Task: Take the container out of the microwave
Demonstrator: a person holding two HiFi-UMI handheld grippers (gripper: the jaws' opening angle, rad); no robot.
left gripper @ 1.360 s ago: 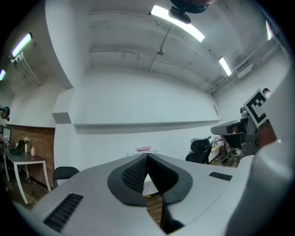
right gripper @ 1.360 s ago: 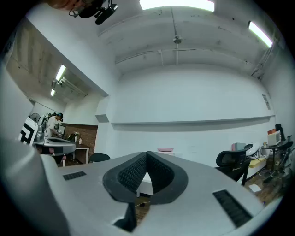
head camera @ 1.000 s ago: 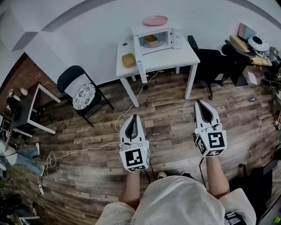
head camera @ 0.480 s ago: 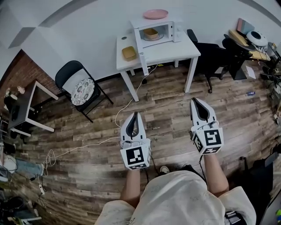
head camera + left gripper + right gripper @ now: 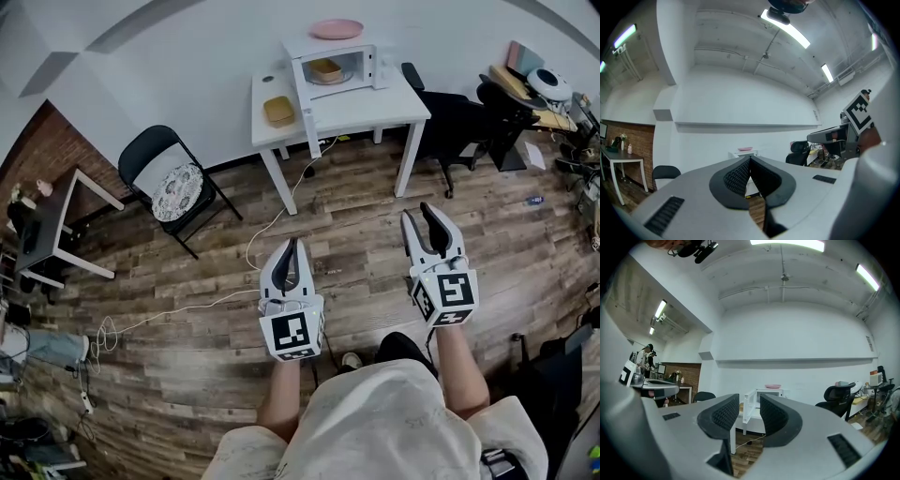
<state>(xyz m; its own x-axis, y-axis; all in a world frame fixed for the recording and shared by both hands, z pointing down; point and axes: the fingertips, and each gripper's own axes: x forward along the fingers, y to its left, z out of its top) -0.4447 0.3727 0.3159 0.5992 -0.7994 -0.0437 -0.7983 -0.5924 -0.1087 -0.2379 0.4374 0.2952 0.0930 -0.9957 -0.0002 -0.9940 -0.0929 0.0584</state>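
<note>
The white microwave (image 5: 336, 64) stands on a white table (image 5: 375, 111) far ahead, its door (image 5: 302, 111) swung open. A tan container (image 5: 325, 70) sits inside it, and a pink plate (image 5: 336, 28) lies on top. Both grippers hang level over the wooden floor, well short of the table. My left gripper (image 5: 294, 244) is shut and empty, its pads (image 5: 740, 176) pressed together. My right gripper (image 5: 419, 213) has just been opening and stands open with nothing between its fingers. In the right gripper view the microwave (image 5: 769, 394) shows beyond the gap.
A tan dish (image 5: 277, 111) lies on the table left of the microwave. A black folding chair (image 5: 173, 187) stands at the left, a black office chair (image 5: 452, 117) right of the table. A white cable (image 5: 267, 230) trails over the floor. A cluttered desk (image 5: 544, 94) is at the far right.
The right gripper's jaws have gone from shut to open. Both grippers have shifted a little forward and lower. The left gripper stays shut.
</note>
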